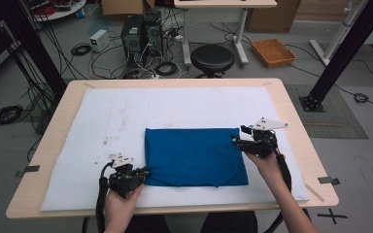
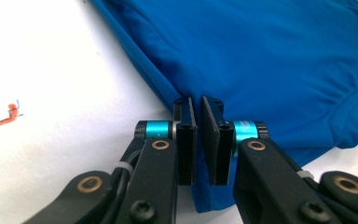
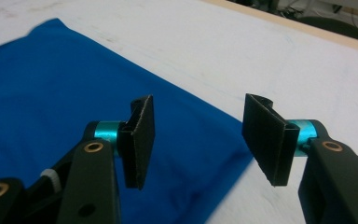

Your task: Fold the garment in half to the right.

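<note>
We hold the left gripper (image 1: 144,171) at the near left corner of the blue cloth (image 1: 194,156), which lies folded flat on the white pad (image 1: 102,121) covering the wooden table (image 1: 298,121). In the left gripper view its jaws stand almost together over the cloth's (image 2: 270,60) edge, with a thin slit between the pads; the fold runs under them, and we cannot make out whether fabric is actually pinched in that slit. The cloth's near corner is cut off by the bottom of that view, behind the jaws. A small orange mark (image 2: 10,114) sits on the pad to the left, too small to read.

Moving right, the cloth's far side shows a curved seam. Our right gripper (image 1: 237,141) sits at the cloth's upper right corner. In the right gripper view its jaws stand wide apart above that corner of the cloth (image 3: 51,93), with nothing between the pads. Beyond the table, an orange tray (image 1: 273,52) rests on the floor; what is inside is hard to tell.
</note>
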